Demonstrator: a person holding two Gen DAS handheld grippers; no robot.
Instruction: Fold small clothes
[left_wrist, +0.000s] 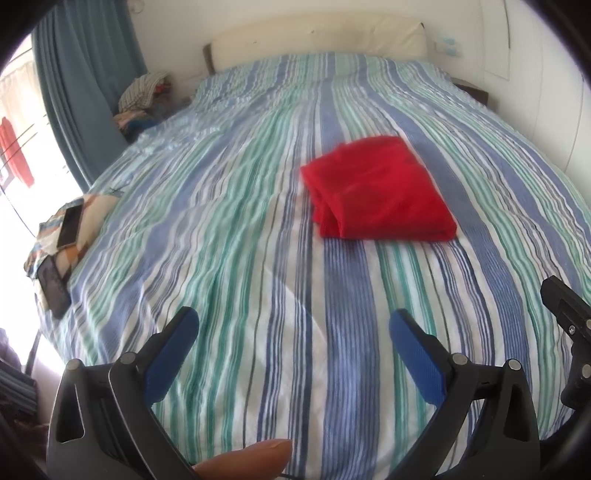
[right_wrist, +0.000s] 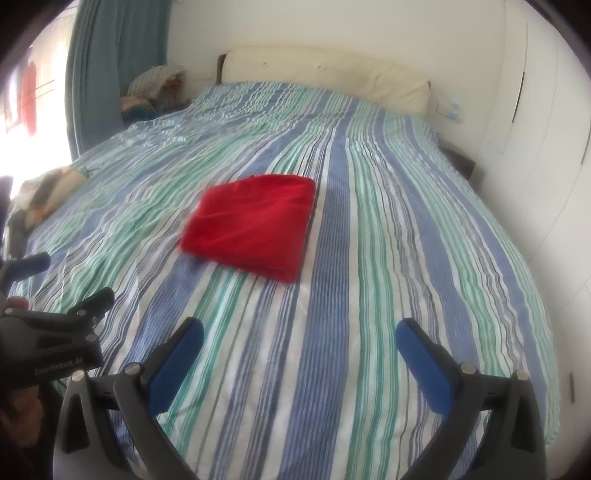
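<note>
A red garment (left_wrist: 376, 188), folded into a neat rectangle, lies on the striped bedspread (left_wrist: 236, 236); it also shows in the right wrist view (right_wrist: 255, 227). My left gripper (left_wrist: 293, 323) is open and empty, held above the bedspread well short of the garment. My right gripper (right_wrist: 300, 332) is open and empty, also short of the garment. The left gripper's body shows at the left edge of the right wrist view (right_wrist: 55, 332), and part of the right gripper shows at the right edge of the left wrist view (left_wrist: 569, 317).
Two phones (left_wrist: 70, 225) lie on a patterned cloth (left_wrist: 62, 236) at the bed's left edge. A pile of clothes (left_wrist: 144, 99) sits beside the blue curtain (left_wrist: 85, 81). A cream headboard (left_wrist: 317, 40) and white wall (right_wrist: 535, 129) bound the bed.
</note>
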